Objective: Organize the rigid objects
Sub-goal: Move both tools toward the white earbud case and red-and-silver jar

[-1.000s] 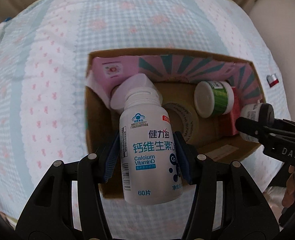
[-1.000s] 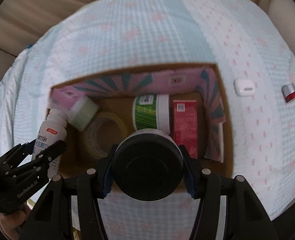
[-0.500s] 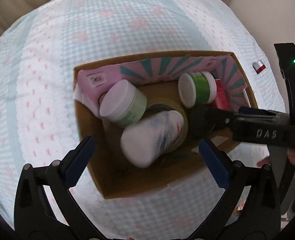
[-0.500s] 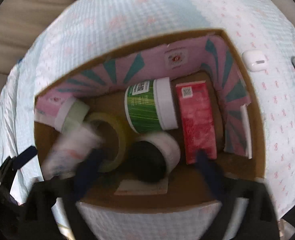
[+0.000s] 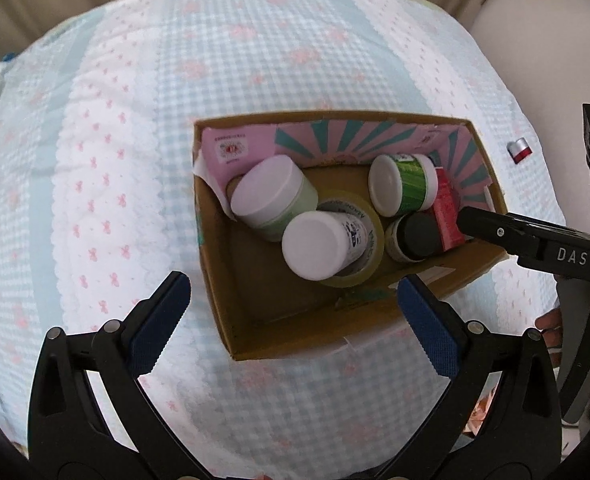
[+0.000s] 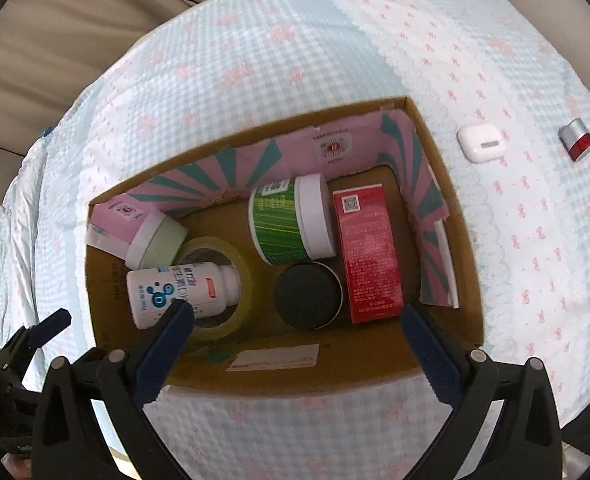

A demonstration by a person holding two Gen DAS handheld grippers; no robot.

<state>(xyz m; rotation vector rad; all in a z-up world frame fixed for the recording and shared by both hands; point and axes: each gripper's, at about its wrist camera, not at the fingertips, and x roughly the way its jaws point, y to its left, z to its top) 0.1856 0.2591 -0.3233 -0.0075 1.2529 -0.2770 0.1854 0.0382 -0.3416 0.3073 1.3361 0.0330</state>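
Both grippers empty, jaws spread wide. Left gripper (image 5: 295, 312) hovers over the near wall of the cardboard box (image 6: 447, 184); right gripper (image 6: 295, 340) likewise, above the box's near edge.

Change since one second ago: each gripper then clamped an item, the left the white calcium bottle (image 6: 179, 294), the right the black-lidded jar (image 6: 307, 301). Both are now released inside the box. The bottle lies on its side, neck resting in the ring of the tape roll (image 6: 231, 276). The jar stands upright between the tape roll and the red carton (image 6: 369, 256), just in front of the green jar (image 6: 291, 222). A pale green jar (image 6: 157, 238) leans in the far left corner of the box.

Box sits on the bed (image 6: 255, 40), on the checked cover. Still outside it, toward the bed's right edge: a white earbud case (image 6: 481, 145) and a small red-and-silver object (image 6: 577, 144).

Judgement: two placements complete; those two loose items are the likely remainder.
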